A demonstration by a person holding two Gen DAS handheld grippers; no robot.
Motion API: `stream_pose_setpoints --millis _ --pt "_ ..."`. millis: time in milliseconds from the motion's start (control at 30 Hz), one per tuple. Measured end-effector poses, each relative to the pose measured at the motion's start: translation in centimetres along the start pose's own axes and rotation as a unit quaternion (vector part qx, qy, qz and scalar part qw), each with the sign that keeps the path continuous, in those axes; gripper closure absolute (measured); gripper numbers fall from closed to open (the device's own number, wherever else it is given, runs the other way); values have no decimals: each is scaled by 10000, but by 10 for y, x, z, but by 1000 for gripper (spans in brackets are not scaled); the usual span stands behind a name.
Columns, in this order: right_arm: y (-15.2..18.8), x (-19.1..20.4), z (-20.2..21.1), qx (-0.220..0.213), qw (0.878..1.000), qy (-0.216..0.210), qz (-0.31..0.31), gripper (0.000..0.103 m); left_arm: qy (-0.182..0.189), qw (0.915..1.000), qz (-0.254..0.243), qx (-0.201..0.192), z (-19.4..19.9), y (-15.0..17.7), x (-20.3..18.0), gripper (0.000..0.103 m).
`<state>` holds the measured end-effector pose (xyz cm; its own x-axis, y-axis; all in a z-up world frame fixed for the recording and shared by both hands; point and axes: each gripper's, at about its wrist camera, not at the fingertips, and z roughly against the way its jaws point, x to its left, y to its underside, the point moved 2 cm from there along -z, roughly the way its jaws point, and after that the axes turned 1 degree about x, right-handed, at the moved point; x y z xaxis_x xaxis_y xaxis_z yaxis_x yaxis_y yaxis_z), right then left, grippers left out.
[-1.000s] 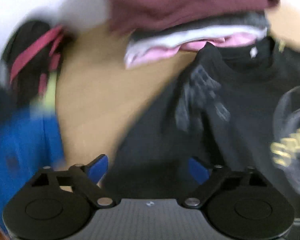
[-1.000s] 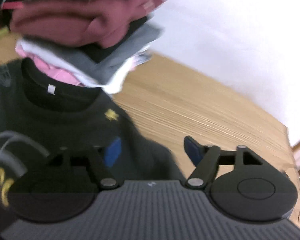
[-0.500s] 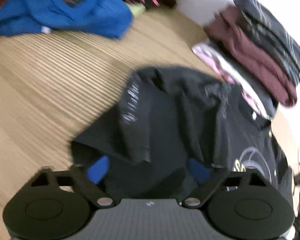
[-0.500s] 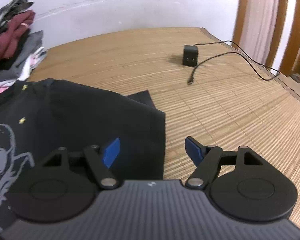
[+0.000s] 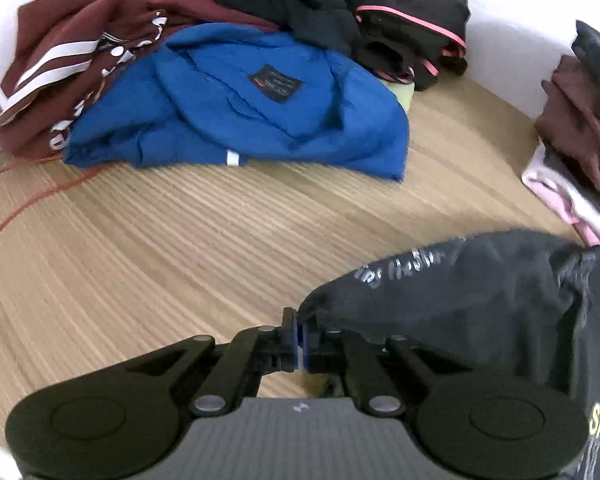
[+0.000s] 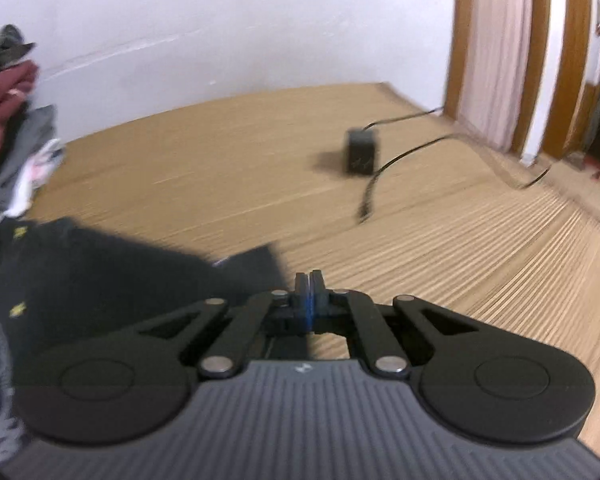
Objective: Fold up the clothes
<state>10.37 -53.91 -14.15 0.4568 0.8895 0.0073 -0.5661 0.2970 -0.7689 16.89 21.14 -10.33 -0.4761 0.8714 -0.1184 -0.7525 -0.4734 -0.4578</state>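
While left gripper [image 5: 299, 334] pinches black shirt [image 5: 480, 312] sleeve, right gripper [image 6: 310, 300] jaws closed.

The right gripper [image 6: 310, 280] is seen with its jaws pressed together above the woven mat [image 6: 440, 248]. A black T-shirt [image 6: 100, 272] is spread left of the gripper; whether its edge is pinched cannot be told. Beyond the gripper, a black adapter [image 6: 362, 152] with its cable [image 6: 384, 168] is placed; folded clothes [image 6: 12, 128] are stacked far left.
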Motion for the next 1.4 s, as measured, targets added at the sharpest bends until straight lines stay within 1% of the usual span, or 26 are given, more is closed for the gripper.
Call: stream_pose_setpoints --millis 33,100,133,167,233,333,400,433,467,500,533,567,600,633,700,767,833,967,1067,1200,1233,1267,1300,1333,1367,1400 --pt "-5 -7 -5 152 9998 -6 -112 97 203 9997 -50 136 -2 -2 -3 97" --pt "-9 -16 -16 708 9956 -460 -400 93 582 9967 -32 557 -5 5 -12 73" --pt "-6 -20 -19 965 9917 -702 -469 85 698 9951 -23 702 -6 12 -17 42" --pt "-1 -20 -22 1186 9878 -884 -482 63 801 9933 -15 834 -8 19 -22 24" --pt "10 -19 -23 1270 9849 -1075 -485 38 1002 9915 -6 834 -8 29 -30 22" --pt "20 -17 -19 1182 9796 -1465 -705 33 1090 9914 126 717 -5 38 -31 21" --pt "21 -17 -17 1229 9692 -1883 -1009 26 1299 9885 324 704 -7 36 -28 19" --pt "22 -16 -17 1272 9632 -2097 -1096 25 1436 9860 448 719 -8 34 -28 27" --pt "21 -13 -18 1290 9604 -2219 -1081 26 1572 9832 573 734 -10 33 -27 63" --pt "20 -11 -19 1302 9583 -2321 -1046 26 1606 9812 690 822 -14 31 -26 90" --pt "19 -8 -21 1314 9559 -2422 -1012 33 1621 9791 807 921 -19 29 -26 100" --pt "19 -2 -21 1277 9609 -2295 -878 60 1545 9805 823 890 -21 29 -27 100" --pt "19 4 -20 1225 9708 -1946 -680 83 1452 9824 823 836 -22 29 -28 100" --pt "19 6 -21 1201 9736 -1812 -702 95 1410 9834 841 774 -21 30 -28 100" --pt "17 8 -21 1164 9757 -1653 -843 96 1271 9865 837 607 -16 30 -27 100" --pt "14 7 -19 1050 9785 -1516 -920 96 984 9918 717 394 -12 25 -22 100" --pt "12 6 -14 928 9813 -1440 -880 96 710 9956 562 239 -11 13 -17 100" --pt "-5 3 -15 842 9857 -1317 -627 96 375 9990 141 188 -14 -21 -17 100" --pt "-14 6 -23 911 9879 -1245 -172 96 297 9991 -140 282 -26 -36 -23 100" --pt "-12 11 -38 1124 9870 -1061 445 96 328 9978 -463 332 -36 -38 -23 98" --pt "-12 11 -38 1139 9870 -1014 516 94 373 9976 -458 363 -36 -39 -23 92" --pt "-11 10 -37 1151 9870 -963 583 87 351 9971 -489 459 -33 -37 -23 88" --pt "-10 10 -37 1162 9869 -912 649 81 319 9965 -526 565 -30 -36 -22 80" --pt "-9 7 -32 1167 9875 -801 692 70 237 9959 -635 592 -20 -30 -23 54" --pt "-8 5 -27 1172 9881 -677 728 56 147 9952 -757 606 -9 -24 -23 38" --pt "-6 -1 -20 1116 9893 -534 776 50 132 9951 -882 421 8 -15 -21 37"
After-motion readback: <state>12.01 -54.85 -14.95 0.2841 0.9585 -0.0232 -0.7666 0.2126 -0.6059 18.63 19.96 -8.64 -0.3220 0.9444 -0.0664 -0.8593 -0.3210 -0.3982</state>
